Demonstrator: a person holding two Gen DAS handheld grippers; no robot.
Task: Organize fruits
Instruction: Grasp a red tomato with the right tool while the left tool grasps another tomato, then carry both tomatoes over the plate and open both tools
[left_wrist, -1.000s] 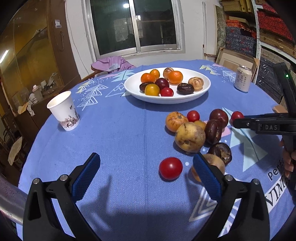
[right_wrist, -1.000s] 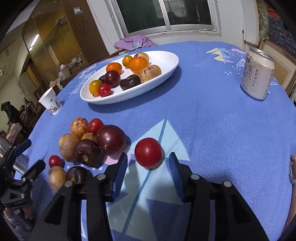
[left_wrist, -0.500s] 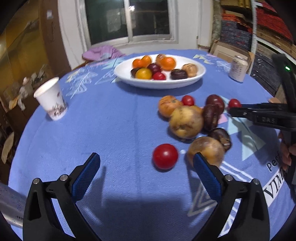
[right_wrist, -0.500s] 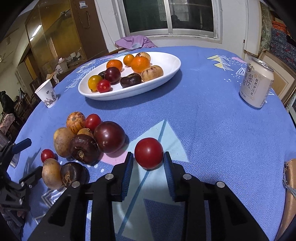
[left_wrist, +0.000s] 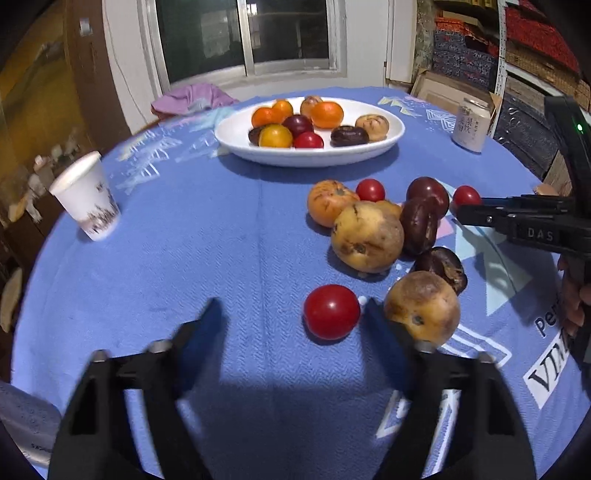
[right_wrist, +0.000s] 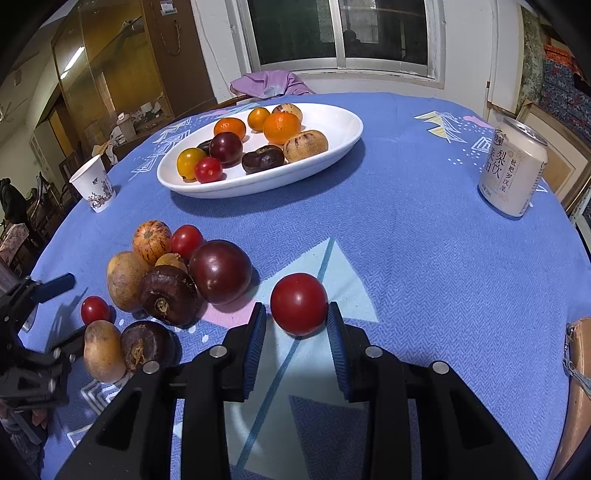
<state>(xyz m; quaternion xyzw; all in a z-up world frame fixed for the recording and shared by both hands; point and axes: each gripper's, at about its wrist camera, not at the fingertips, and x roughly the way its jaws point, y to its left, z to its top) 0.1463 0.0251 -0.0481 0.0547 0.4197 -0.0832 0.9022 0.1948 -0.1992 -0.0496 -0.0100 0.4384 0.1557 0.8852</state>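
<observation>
A white oval plate (left_wrist: 391, 142) (right_wrist: 343, 144) at the far side holds several fruits. Loose fruits lie in a cluster on the blue tablecloth (left_wrist: 184, 258). My right gripper (right_wrist: 296, 325) has its blue pads on both sides of a red tomato (right_wrist: 298, 303), closed nearly to touching it, with the tomato resting on the cloth. It shows from the side in the left wrist view (left_wrist: 476, 214). My left gripper (left_wrist: 291, 317) is open, with a small red tomato (left_wrist: 331, 311) (right_wrist: 95, 309) just ahead of it toward the right finger, beside a yellow-brown fruit (left_wrist: 423, 312).
A paper cup (left_wrist: 86, 195) (right_wrist: 93, 187) stands at the left. A drink can (left_wrist: 471, 123) (right_wrist: 511, 171) stands at the far right. A purple cloth (right_wrist: 269, 83) lies beyond the plate. The table edge curves close on the left.
My right gripper's jaws have narrowed around the red tomato. My left gripper has moved forward and right toward the small tomato, and its jaws have narrowed a little.
</observation>
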